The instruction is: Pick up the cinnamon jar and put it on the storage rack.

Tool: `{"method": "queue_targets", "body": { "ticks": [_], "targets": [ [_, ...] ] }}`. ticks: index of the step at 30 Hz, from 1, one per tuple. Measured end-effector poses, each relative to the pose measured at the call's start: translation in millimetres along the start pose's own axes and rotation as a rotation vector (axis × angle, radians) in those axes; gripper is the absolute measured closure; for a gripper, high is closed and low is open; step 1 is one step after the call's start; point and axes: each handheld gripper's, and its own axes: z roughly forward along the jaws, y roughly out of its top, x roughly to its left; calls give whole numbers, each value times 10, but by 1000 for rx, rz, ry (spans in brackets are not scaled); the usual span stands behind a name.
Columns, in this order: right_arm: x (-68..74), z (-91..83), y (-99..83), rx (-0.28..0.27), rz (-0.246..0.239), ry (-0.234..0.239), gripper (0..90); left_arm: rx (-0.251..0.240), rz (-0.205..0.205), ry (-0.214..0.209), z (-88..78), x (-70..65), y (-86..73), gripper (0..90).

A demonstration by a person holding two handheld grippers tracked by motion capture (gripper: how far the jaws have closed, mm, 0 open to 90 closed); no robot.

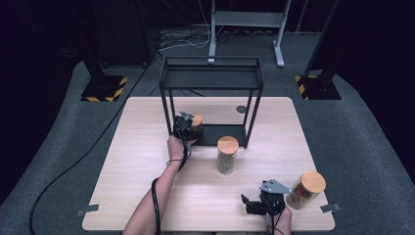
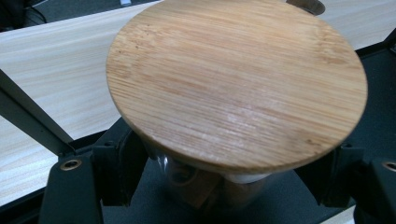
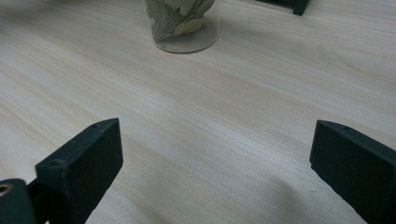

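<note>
Left gripper [image 1: 188,128] fingers [image 2: 119,170] clamp a bamboo-lidded glass jar [image 2: 236,84] on the black rack's [image 1: 210,66] base tray. Glass: rigid, smooth, probably slippery and breakable; best gripped on the wall below the lid. Right gripper [image 1: 252,204] fingers spread, empty, over the table [image 3: 210,116].

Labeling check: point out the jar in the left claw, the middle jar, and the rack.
Held jar [image 2: 233,84], left gripper view, on its wooden lid.
Middle jar [image 1: 228,145], high view, on its lid.
Rack [image 1: 211,59], high view, top back rail.
</note>
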Motion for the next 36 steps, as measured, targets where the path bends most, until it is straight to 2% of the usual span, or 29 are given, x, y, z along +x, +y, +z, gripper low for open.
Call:
{"method": "queue_targets", "body": {
  "ticks": [7, 11, 12, 15, 18, 20, 25, 27, 28, 30, 36],
  "targets": [
    [0, 0, 0, 0, 1, 0, 18, -4, -18, 7, 2, -17, 1, 244],
    [0, 1, 0, 1, 1, 0, 18, 11, -40, -7, -7, 1, 14, 237],
    [0, 1, 0, 1, 1, 0, 18, 12, -56, -17, -13, 6, 21, 227],
    [0, 1, 0, 1, 1, 0, 18, 19, -49, -14, -48, 6, 55, 162],
    [2, 2, 1, 2, -1, -1, 18, 6, -61, -8, -80, -6, 108, 107],
    [1, 2, 1, 2, 0, 0, 18, 9, -48, -8, -107, -4, 150, 79],
    [1, 2, 1, 2, -1, 0, 18, -23, -50, -2, -185, -30, 258, 44],
    [1, 2, 1, 1, -1, 0, 18, -23, -31, -5, -225, -45, 303, 29],
    [0, 2, 1, 1, -1, 1, 18, -24, -36, -9, -233, -56, 316, 22],
    [0, 2, 1, 2, 0, 1, 18, -22, -17, -9, -267, -69, 348, 12],
    [1, 3, 1, 3, 0, 0, 18, -33, 5, -28, -367, -110, 380, 1]
  ]
}}
